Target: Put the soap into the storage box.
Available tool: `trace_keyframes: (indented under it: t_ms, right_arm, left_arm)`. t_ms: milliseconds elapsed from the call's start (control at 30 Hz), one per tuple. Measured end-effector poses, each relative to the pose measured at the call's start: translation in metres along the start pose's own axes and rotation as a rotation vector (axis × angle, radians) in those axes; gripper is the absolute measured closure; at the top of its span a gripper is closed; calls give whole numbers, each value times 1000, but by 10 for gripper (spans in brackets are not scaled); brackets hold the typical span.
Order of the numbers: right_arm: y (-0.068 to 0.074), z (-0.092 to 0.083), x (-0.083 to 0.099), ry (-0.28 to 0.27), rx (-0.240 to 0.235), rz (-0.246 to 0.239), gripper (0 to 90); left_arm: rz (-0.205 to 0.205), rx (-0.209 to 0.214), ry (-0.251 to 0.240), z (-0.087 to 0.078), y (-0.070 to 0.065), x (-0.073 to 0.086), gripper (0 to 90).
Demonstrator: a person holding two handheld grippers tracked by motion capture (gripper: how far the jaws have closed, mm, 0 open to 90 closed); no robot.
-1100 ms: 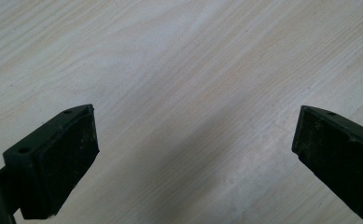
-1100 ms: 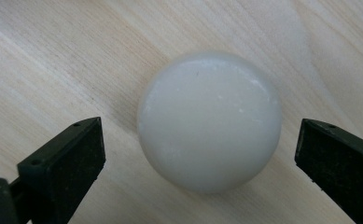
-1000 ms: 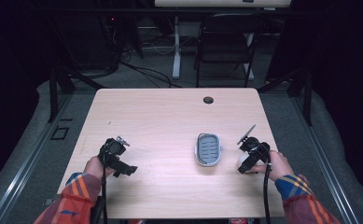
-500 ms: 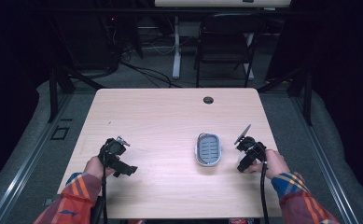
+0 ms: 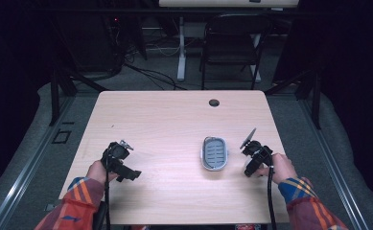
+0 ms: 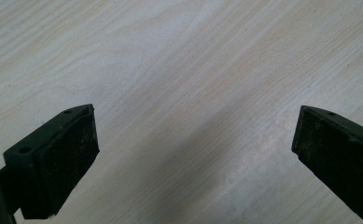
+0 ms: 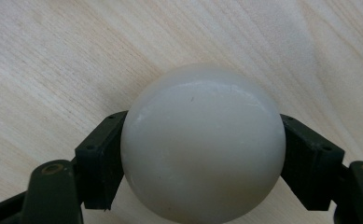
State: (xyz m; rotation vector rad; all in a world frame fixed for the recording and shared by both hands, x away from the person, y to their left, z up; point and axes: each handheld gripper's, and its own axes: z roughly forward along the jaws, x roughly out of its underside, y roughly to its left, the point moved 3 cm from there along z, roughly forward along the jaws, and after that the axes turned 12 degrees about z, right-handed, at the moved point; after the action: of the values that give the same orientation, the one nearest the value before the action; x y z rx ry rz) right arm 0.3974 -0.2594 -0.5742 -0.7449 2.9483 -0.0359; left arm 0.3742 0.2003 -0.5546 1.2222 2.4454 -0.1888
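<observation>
My right gripper [image 7: 202, 142] is shut on a smooth white rounded object [image 7: 202, 144], like a ball or a bar of soap. Both pads press on its sides, and the jaws have just been closing around it. It sits just above the pale wooden table [image 7: 53, 56]. In the high view the right gripper [image 5: 250, 168] is at the table's right, just right of an oval grey soap dish [image 5: 204, 154] with a slotted insert. My left gripper [image 5: 127, 172] rests at the front left. Its jaws [image 6: 195, 140] stand wide open over bare wood.
The table [image 5: 174, 120] has a round cable hole [image 5: 214, 102] near its far edge. A dark folding chair [image 5: 232, 43] and a desk leg [image 5: 180, 52] stand beyond it on grey floor. Both of the person's plaid sleeves come in at the front edge.
The right gripper has shifted slightly left onto the white object and closed on it, so the object is now covered in the high view. The left gripper has not moved.
</observation>
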Motion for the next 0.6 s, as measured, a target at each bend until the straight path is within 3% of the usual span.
trace_keyframes:
  t_ms: [133,600]
  right_arm:
    - [0,-1,-1,22,3,-11,243]
    - [-2,-6,-1,18,1,-8,244]
  left_arm:
    - [-1,0,-2,0,0,0,3]
    - [1,2,2,0,0,0,4]
